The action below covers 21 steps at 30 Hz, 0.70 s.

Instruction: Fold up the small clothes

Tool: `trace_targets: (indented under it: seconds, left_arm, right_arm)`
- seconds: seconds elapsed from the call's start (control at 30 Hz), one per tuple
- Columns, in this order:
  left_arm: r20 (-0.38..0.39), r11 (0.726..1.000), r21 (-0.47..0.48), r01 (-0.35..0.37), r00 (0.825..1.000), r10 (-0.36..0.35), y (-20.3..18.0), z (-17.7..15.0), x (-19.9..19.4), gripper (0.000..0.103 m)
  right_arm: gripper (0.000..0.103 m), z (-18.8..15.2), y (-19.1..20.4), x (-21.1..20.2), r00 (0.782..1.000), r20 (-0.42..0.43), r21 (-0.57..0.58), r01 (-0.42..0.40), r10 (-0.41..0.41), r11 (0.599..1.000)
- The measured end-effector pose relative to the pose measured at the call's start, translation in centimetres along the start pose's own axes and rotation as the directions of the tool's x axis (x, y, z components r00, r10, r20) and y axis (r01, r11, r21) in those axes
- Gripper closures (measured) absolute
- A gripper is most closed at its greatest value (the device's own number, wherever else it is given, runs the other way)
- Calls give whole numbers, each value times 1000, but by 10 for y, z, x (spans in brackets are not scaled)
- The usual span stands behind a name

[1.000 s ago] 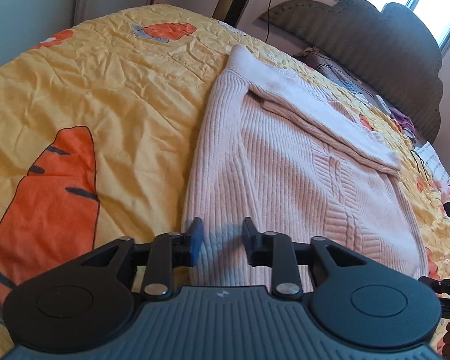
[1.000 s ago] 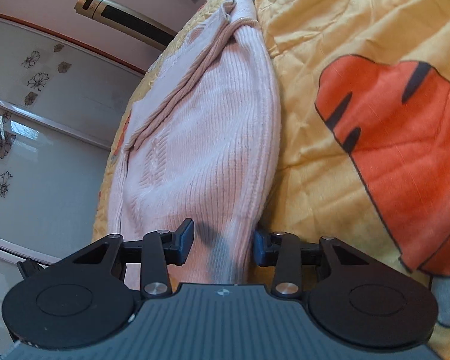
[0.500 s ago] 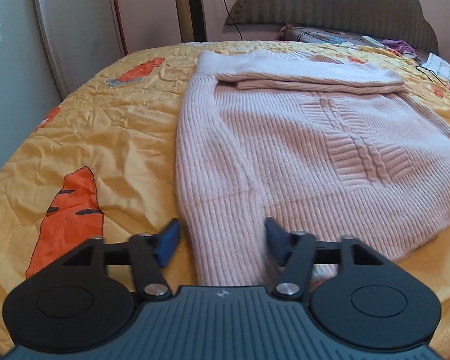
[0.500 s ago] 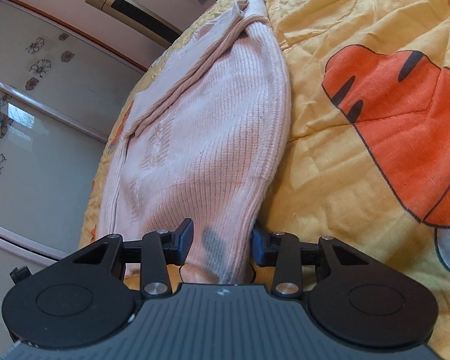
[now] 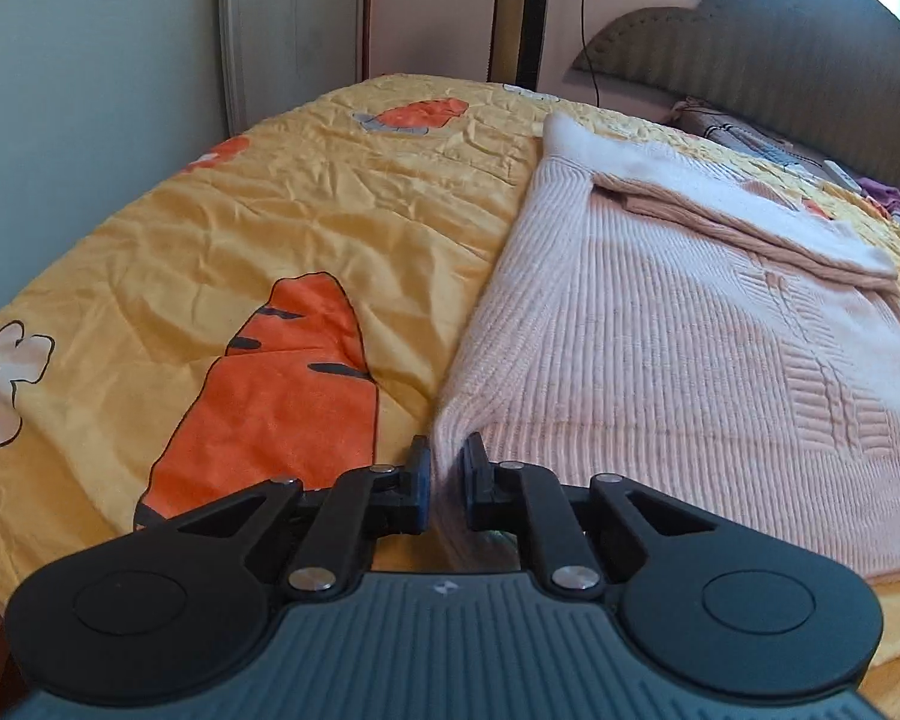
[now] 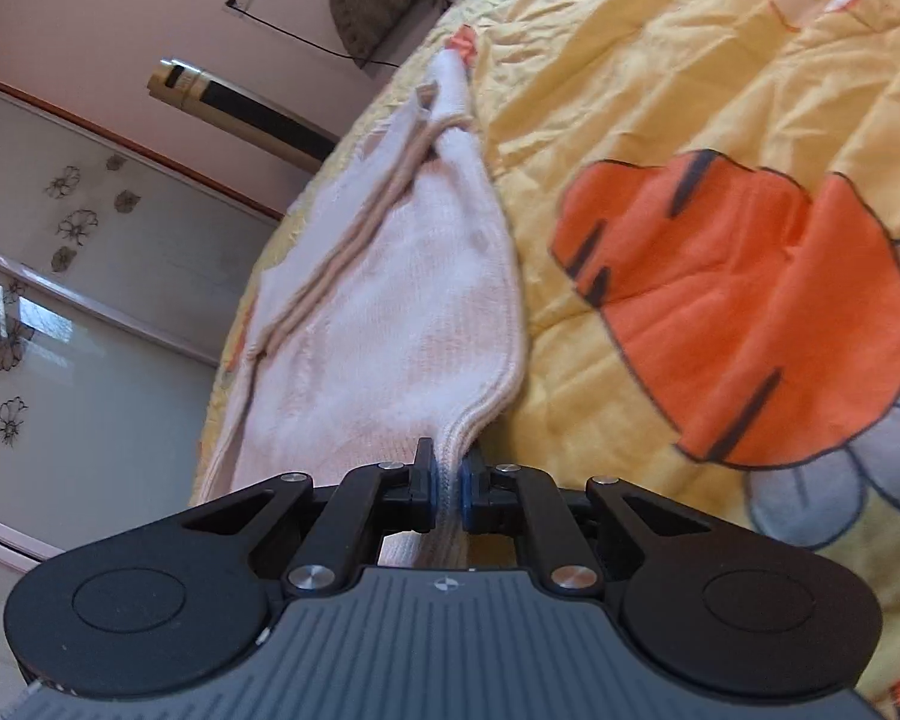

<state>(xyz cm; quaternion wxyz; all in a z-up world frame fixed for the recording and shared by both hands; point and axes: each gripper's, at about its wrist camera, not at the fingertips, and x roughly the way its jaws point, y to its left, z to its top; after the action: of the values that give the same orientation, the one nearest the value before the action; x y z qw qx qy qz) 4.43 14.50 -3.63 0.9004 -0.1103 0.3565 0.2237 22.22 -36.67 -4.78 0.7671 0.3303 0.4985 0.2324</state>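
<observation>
- Pinching the near hem corner of the pink knitted sweater point(image 5: 660, 324), low centre of the left wrist view: left hand-held gripper point(image 5: 447, 483), jaws just closed, knit bunched between the pads and drawn to a small peak.
- Clamping the opposite hem corner, low centre of the right wrist view: right hand-held gripper point(image 6: 448, 489), jaws likewise just closed, ribbed edge of the sweater point(image 6: 402, 324) squeezed flat between the blue pads.
- Gripped at both bottom corners, most likely so that the hem can be lifted evenly and carried toward the collar for a crosswise fold; judged an early step, with the body unfolded.
- Spread flat on the bed's yellow carrot-print quilt point(image 5: 258, 240), right half of the left view; sleeves already laid across the upper body near the collar, upper right.
- Left view only: full width of the sweater front with its cable pattern, the dark padded headboard point(image 5: 768, 42) at upper right, small clutter beneath it.
- Right view only: layered thickness of the pinched hem, side edge of the sweater running to upper centre, frosted wardrobe doors point(image 6: 60, 324) with flower decals at left.
</observation>
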Motion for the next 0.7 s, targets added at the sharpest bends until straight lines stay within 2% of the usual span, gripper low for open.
trace_targets:
  seconds: [0.1,0.23,0.27,0.3,0.37,0.43,0.5,0.53,0.57,0.6,0.7]
  left_arm:
    - [3,1000,-3,11,1000,-11,-3,4,-2,92]
    - [-9,999,21,26,1000,-26,-3,5,-2,90]
    - [-16,999,15,29,999,-29,-3,5,-2,86]
    - [-24,1000,5,31,999,-30,-2,5,-1,83]
    - [-40,999,-16,32,999,-33,-1,3,4,71]
    - [-39,999,-27,32,999,-33,-2,2,6,70]
    - [-31,999,-14,41,999,-42,-5,1,6,70]
    - [-32,998,-10,56,998,-57,-6,2,6,76]
    - [-34,997,-14,80,996,-80,-6,2,5,93]
    - [-39,995,-21,93,995,-94,-6,4,4,93]
    - [-9,991,-47,127,992,-128,-5,12,-10,93]
  right_arm:
    - [92,-7,-12,6,1000,-21,37,-2,3,999]
    - [85,-9,-9,8,1000,-15,61,-18,19,998]
    - [83,-9,-8,7,1000,-19,62,-17,18,998]
    - [77,-8,-8,6,1000,-25,61,-15,16,998]
    - [66,-6,-4,2,999,-26,50,-18,19,999]
    - [58,-6,-1,3,999,-36,28,-20,21,999]
    - [59,-6,1,9,998,-51,12,-21,22,1000]
    - [72,-7,3,13,998,-60,-2,-27,26,1000]
    - [84,-9,5,18,997,-78,-15,-27,26,1000]
    - [90,-10,6,23,995,-94,-33,-20,17,999]
    - [91,-8,13,21,997,-79,-99,7,-15,995]
